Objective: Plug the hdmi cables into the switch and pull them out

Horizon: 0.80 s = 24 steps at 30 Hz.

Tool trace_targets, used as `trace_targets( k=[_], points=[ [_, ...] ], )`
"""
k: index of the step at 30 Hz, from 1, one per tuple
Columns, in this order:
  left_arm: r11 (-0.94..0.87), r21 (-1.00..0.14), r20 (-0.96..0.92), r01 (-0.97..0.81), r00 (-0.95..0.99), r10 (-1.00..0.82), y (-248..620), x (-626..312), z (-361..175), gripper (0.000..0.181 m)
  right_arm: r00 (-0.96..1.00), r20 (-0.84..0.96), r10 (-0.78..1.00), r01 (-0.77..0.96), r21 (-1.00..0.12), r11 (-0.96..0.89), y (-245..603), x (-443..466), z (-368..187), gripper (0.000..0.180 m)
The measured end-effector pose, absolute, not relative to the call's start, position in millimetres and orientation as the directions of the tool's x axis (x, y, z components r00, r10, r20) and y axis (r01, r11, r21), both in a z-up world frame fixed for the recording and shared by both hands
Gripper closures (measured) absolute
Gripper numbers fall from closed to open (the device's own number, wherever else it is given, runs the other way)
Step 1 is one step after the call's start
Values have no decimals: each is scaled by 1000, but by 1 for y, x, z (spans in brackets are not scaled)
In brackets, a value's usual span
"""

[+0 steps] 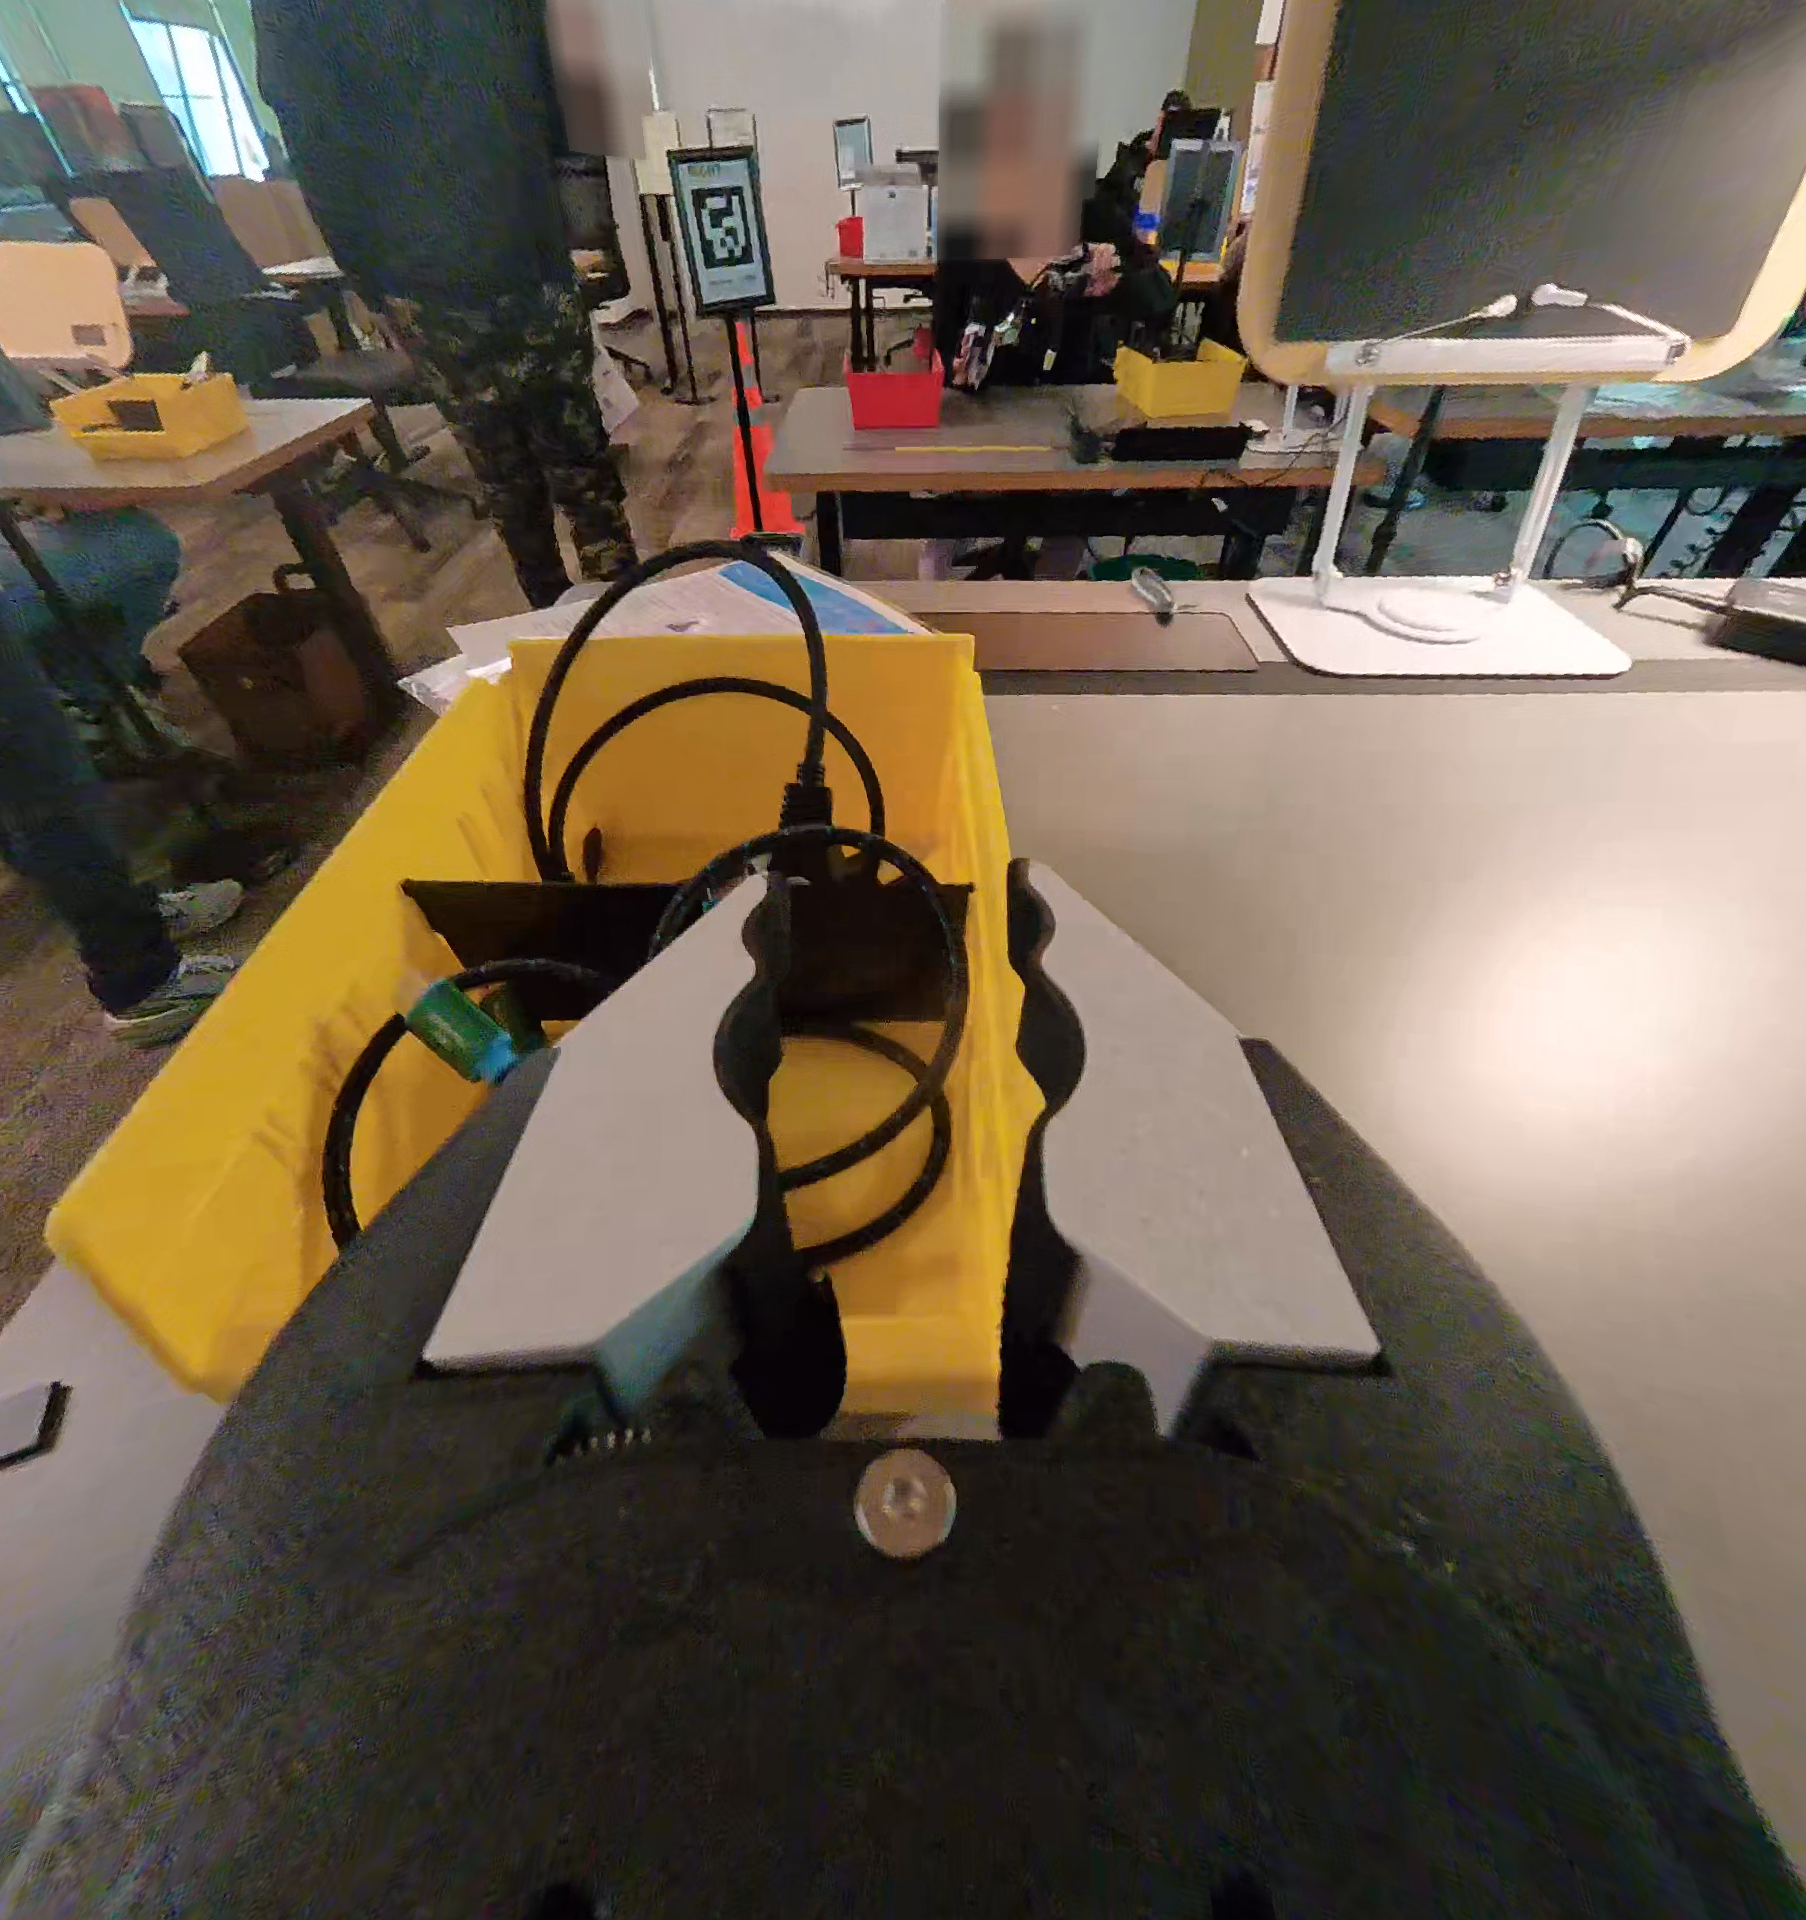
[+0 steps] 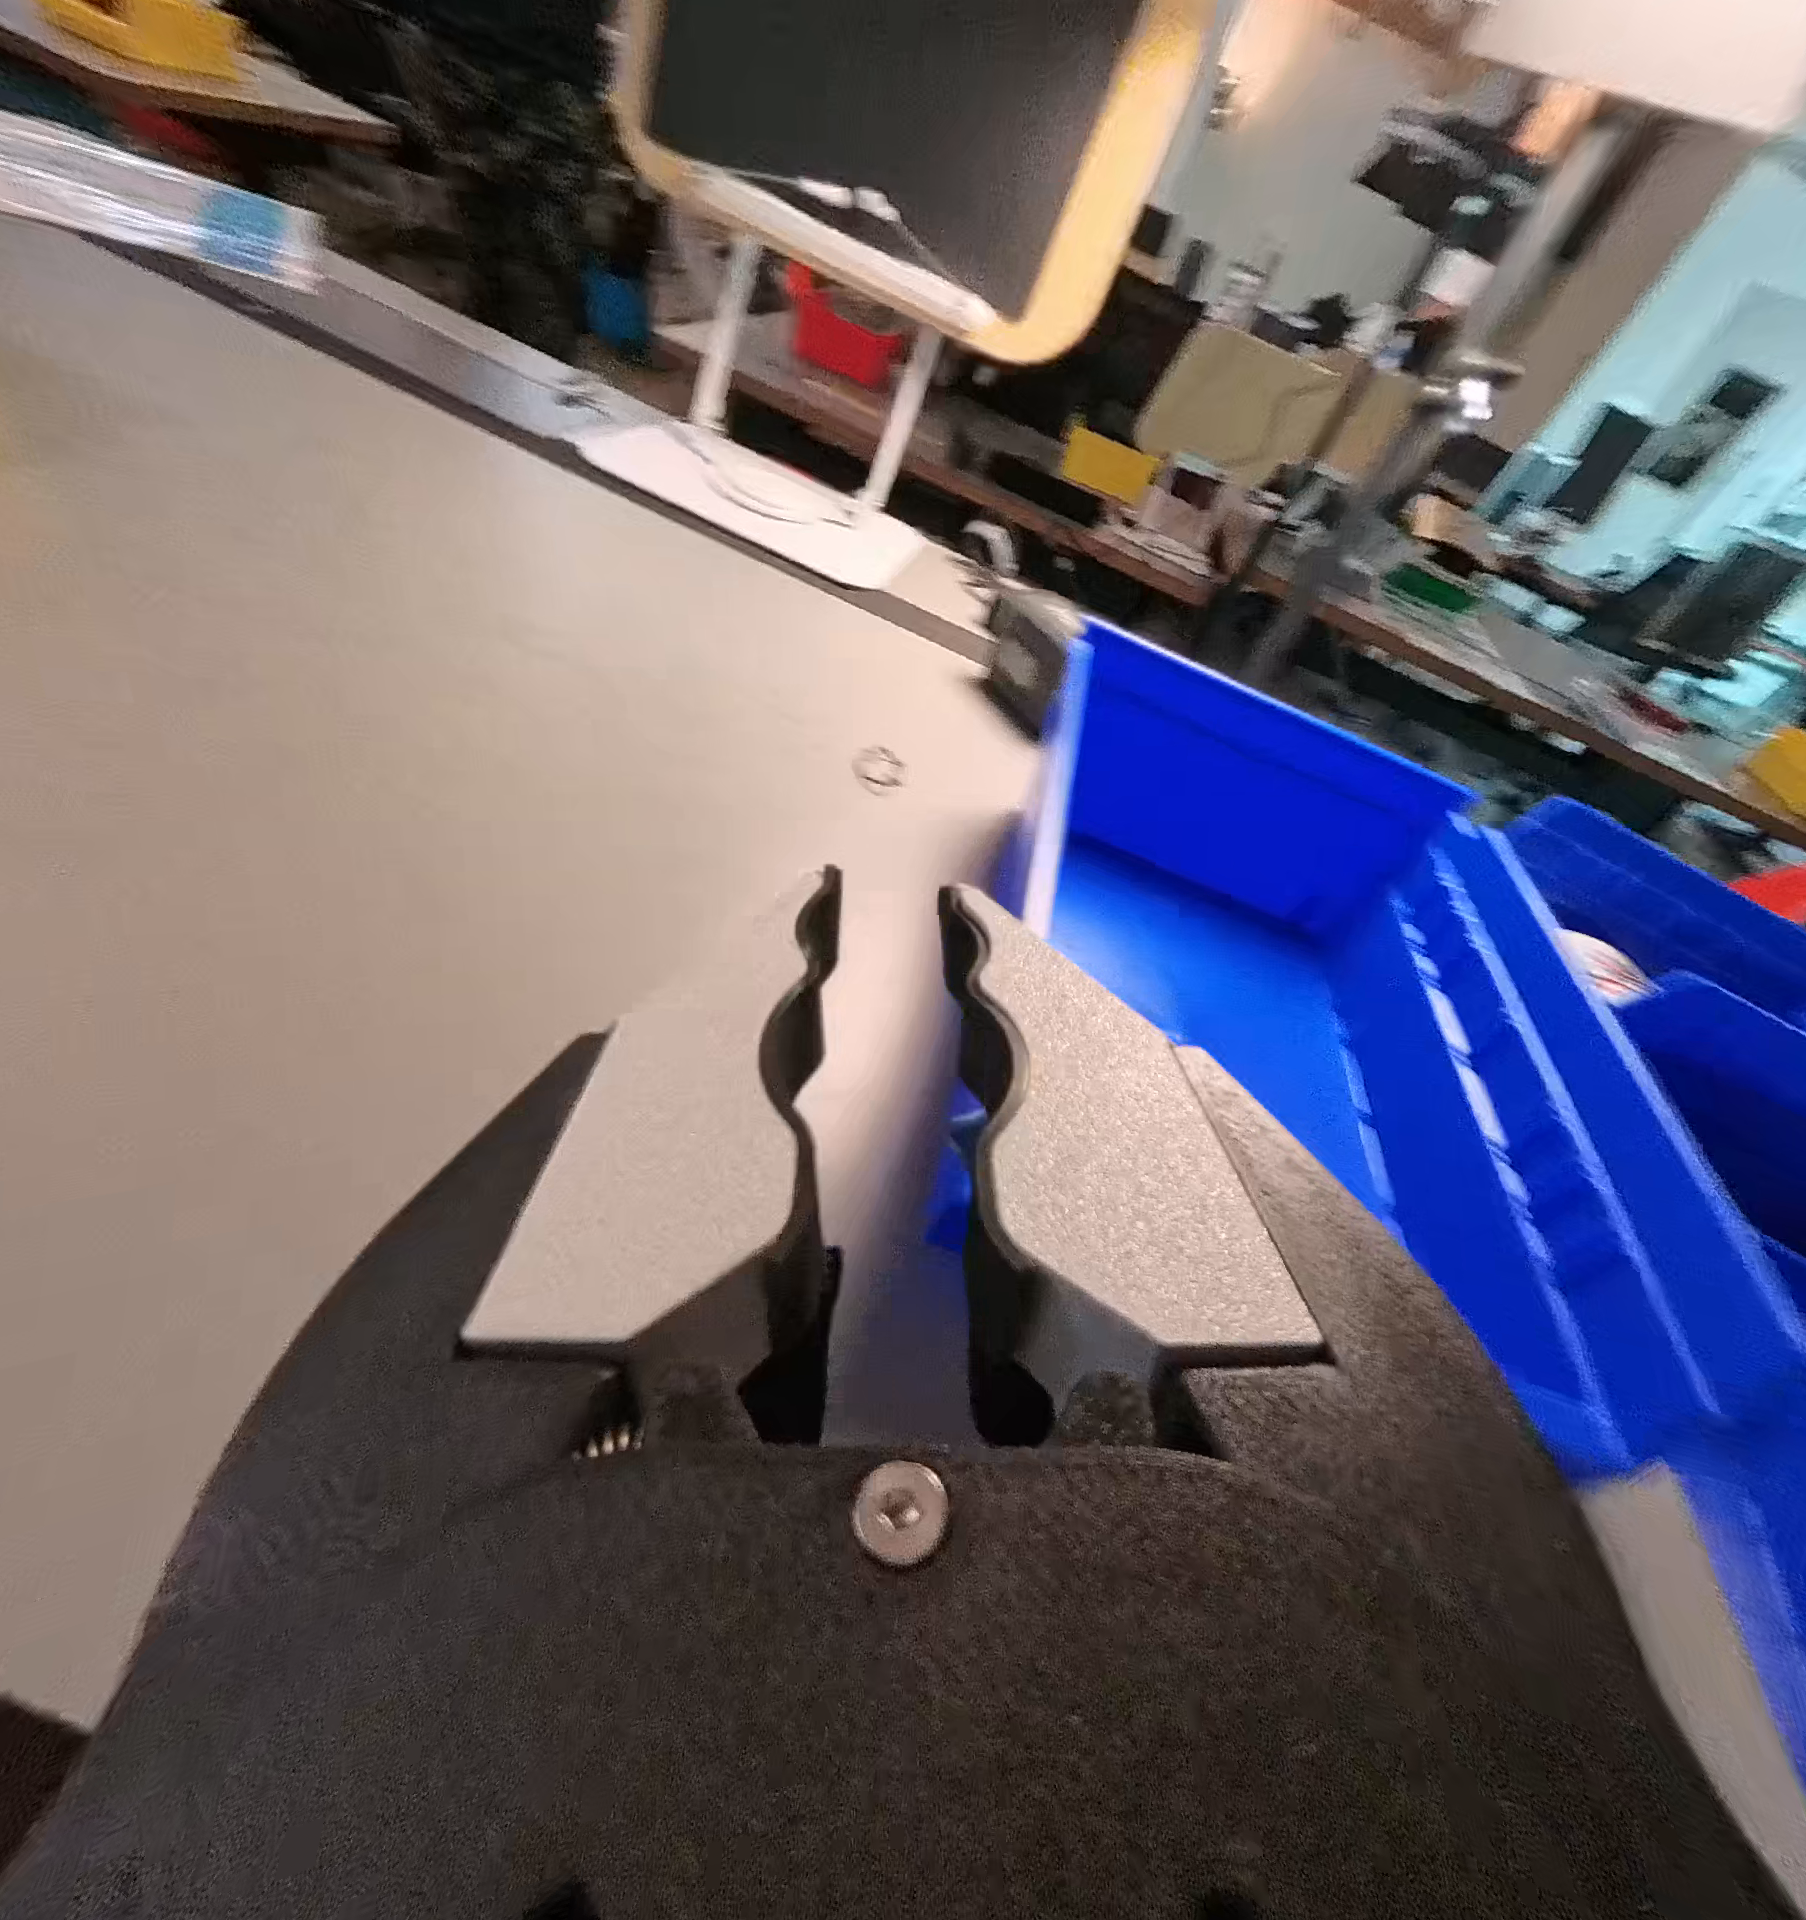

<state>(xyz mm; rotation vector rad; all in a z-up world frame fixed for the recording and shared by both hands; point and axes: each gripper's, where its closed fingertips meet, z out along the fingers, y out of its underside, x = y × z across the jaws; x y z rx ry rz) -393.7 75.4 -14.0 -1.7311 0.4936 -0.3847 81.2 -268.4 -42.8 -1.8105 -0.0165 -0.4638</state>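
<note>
Left wrist view: grey table point(image 1: 1398, 935), workshop room; left tool point(image 1: 888, 883) wide, right tool point(image 2: 886, 899) narrow.

No legible text is recorded. A black-and-white coded marker is displayed on a standing screen point(image 1: 722, 229); printed sheets point(image 1: 712, 603) behind the yellow bin point(image 1: 255, 1143) are unreadable.

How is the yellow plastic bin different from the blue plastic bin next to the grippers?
The yellow plastic bin holds coiled black cables and a black divider; the blue plastic bin looks empty where visible. The yellow one lies under the open left gripper, the blue beside the open right gripper. Both rest on the grey table.
</note>
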Motion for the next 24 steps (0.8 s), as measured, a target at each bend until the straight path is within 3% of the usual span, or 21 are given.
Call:
trace_targets(
  k=[5,11,15,22,24],
  points=[
    [-326,-896,-93,-302,845,-526,147,-372,-17,135,962,262,70,270,-905,-329,-196,22,-61,156],
    [-512,-659,-186,-551,779,-599,207,-344,-50,129,918,242,315,360,-842,-401,-104,-17,-88,152],
    [-599,-516,-213,-612,769,-603,234,-343,-82,125,912,189,365,345,-834,-430,-55,-25,-112,151],
    [-634,-464,-165,-619,763,-625,253,-327,-122,123,911,158,382,327,-839,-435,-48,-28,-146,151],
    [-623,-453,-172,-638,748,-641,255,-323,-130,133,906,200,373,354,-842,-408,-52,-23,-144,151]
  ],
)
